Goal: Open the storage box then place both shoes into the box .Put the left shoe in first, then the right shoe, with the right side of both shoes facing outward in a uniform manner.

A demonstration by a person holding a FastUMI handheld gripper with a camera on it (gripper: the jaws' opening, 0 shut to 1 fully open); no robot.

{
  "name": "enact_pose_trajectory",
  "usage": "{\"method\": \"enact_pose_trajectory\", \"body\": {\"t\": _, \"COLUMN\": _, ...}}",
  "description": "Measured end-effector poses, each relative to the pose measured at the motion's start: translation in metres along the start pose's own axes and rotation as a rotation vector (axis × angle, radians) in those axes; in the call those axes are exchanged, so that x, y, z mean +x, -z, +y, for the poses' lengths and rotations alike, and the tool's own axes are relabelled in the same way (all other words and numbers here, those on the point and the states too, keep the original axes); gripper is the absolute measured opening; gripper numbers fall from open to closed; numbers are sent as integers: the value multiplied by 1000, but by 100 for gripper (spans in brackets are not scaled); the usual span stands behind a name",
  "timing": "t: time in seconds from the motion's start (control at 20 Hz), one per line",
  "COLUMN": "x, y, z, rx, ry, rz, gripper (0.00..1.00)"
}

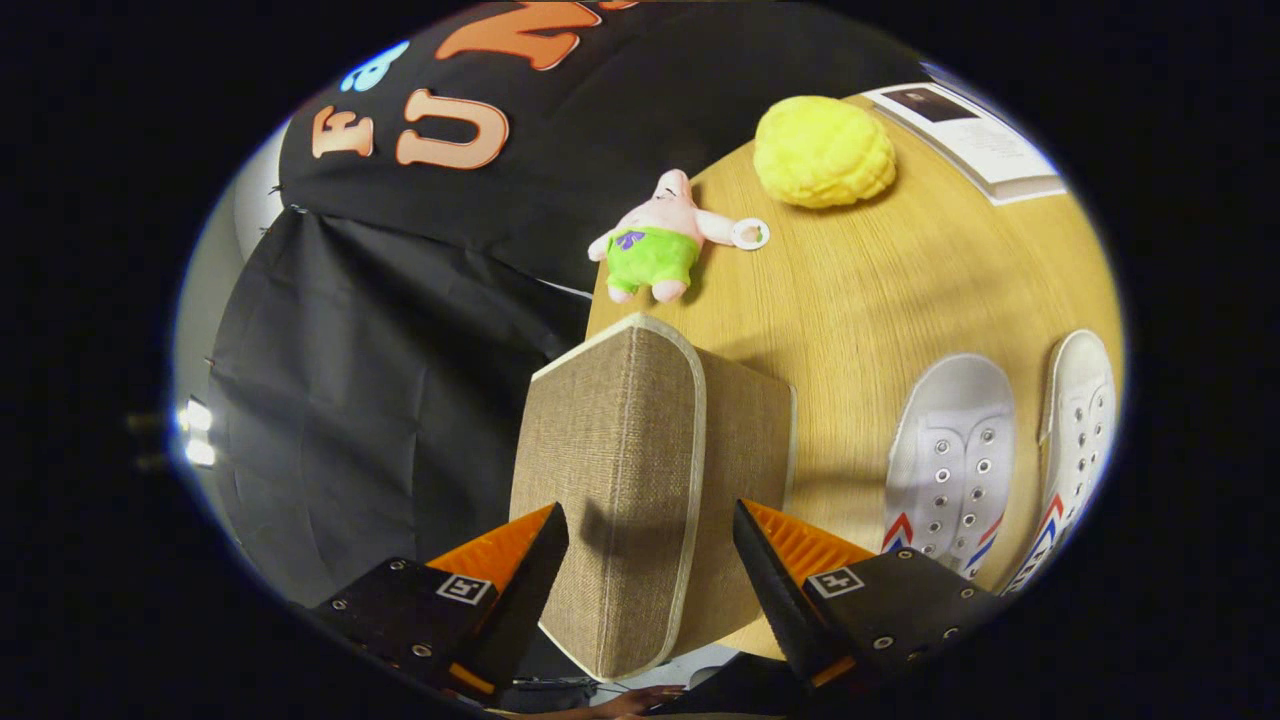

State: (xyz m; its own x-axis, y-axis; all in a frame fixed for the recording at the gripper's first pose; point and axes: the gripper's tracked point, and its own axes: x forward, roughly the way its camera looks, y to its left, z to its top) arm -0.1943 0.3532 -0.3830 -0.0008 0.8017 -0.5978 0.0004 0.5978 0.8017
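The gripper hung with its fingers spread wide, one on each side of the storage box without pressing on it. The woven box sat closed at the near left edge of the round wooden table. To its right lay two white shoes side by side. Farther off sat a pink plush toy and a yellow ball, with a booklet beyond.

Spread tool around storage box
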Motion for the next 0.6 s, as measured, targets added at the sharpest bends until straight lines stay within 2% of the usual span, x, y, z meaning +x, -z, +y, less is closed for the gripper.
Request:
{"method": "enact_pose_trajectory", "body": {"t": 0.35, "x": 20, "y": 7, "z": 9, "rx": 125, "ry": -142, "rz": 47, "gripper": 97}}
{"method": "enact_pose_trajectory", "body": {"t": 0.6, "x": -1, "y": -4, "z": 25, "rx": 155, "ry": -233, "rz": 31, "gripper": 90}}
